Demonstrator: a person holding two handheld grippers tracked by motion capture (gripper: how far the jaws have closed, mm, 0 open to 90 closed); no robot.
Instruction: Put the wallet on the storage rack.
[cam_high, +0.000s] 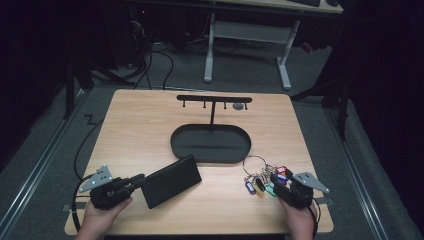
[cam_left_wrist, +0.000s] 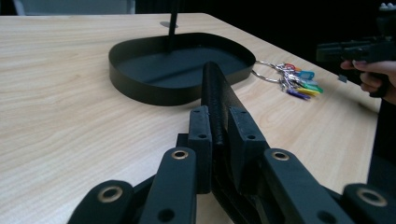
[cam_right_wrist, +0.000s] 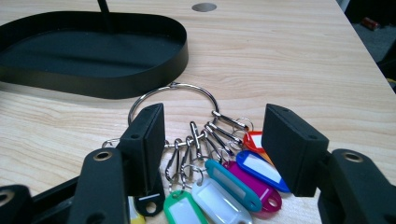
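Left gripper (cam_left_wrist: 219, 140) fingers grasping black wallet (cam_high: 171, 180), right gripper (cam_right_wrist: 212, 154) fingers released around keyring (cam_right_wrist: 173, 95)

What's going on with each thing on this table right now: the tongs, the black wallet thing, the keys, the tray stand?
Left tongs: shut on the black wallet's edge.
Black wallet: closed, gripped at one end, over the table.
Right tongs: open, jaws either side of the key tags, not pressing.
Key ring: lying flat on the table, coloured tags fanned out.
Tray stand: upright, tray empty, nothing hanging from its hooks.
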